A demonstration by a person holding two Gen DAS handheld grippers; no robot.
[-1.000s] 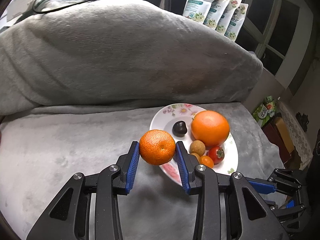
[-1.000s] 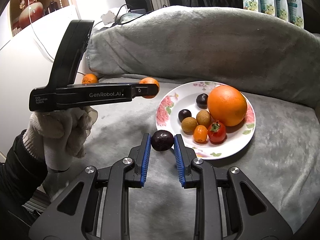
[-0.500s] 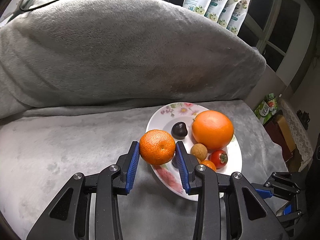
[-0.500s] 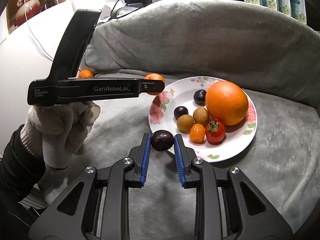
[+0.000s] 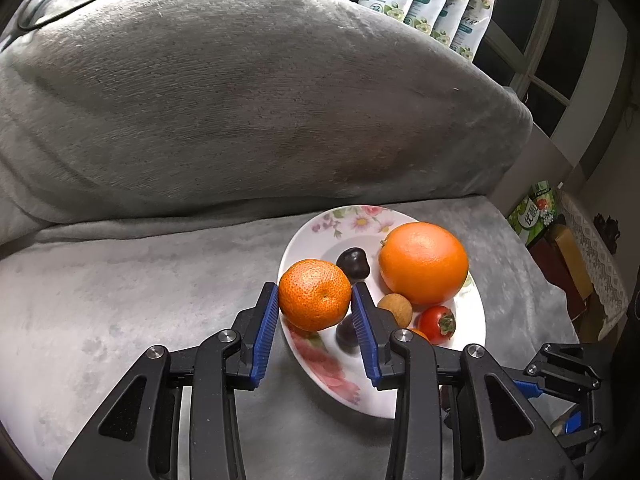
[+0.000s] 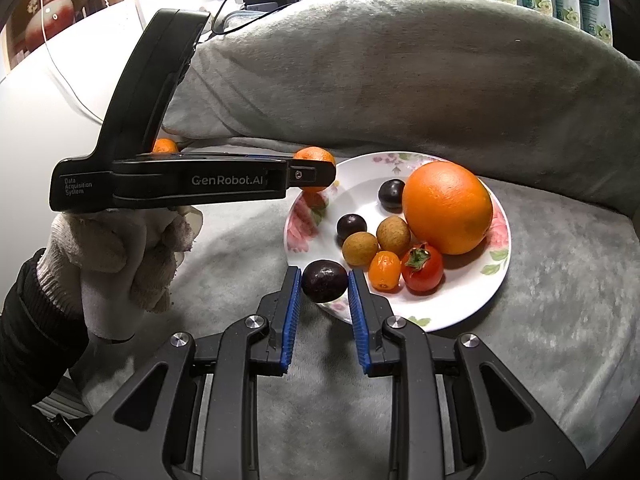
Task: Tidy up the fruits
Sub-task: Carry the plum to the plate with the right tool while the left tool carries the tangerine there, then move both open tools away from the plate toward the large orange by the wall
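right gripper (image 6: 324, 286) pinching plum (image 6: 324, 281) over near rim of plate (image 6: 472, 316) | left gripper (image 5: 315, 304) pinching mandarin (image 5: 315, 294) above plate's left edge | on plate: orange (image 6: 447, 207), tomato (image 6: 422, 267), kumquat (image 6: 384, 270), two longans (image 6: 360, 248), two dark plums (image 6: 351, 227) | behind: grey cushion (image 5: 240, 100)

White plate (image 6: 486, 304) with pink flowers and green leaves on the rim. Bright orange mandarin (image 5: 315, 295) with pitted skin; larger, smoother orange (image 6: 447, 207). Dark purple, near-black plum (image 6: 324, 281). Tan-brown longans (image 6: 360, 249), red tomato (image 6: 422, 273) with green calyx, small orange kumquat (image 6: 385, 270). Grey plush blanket (image 5: 120, 300). Black gripper bodies with blue ribbed pads (image 6: 291, 316). Off-white knit glove (image 6: 120, 264), black sleeve (image 6: 36, 340).
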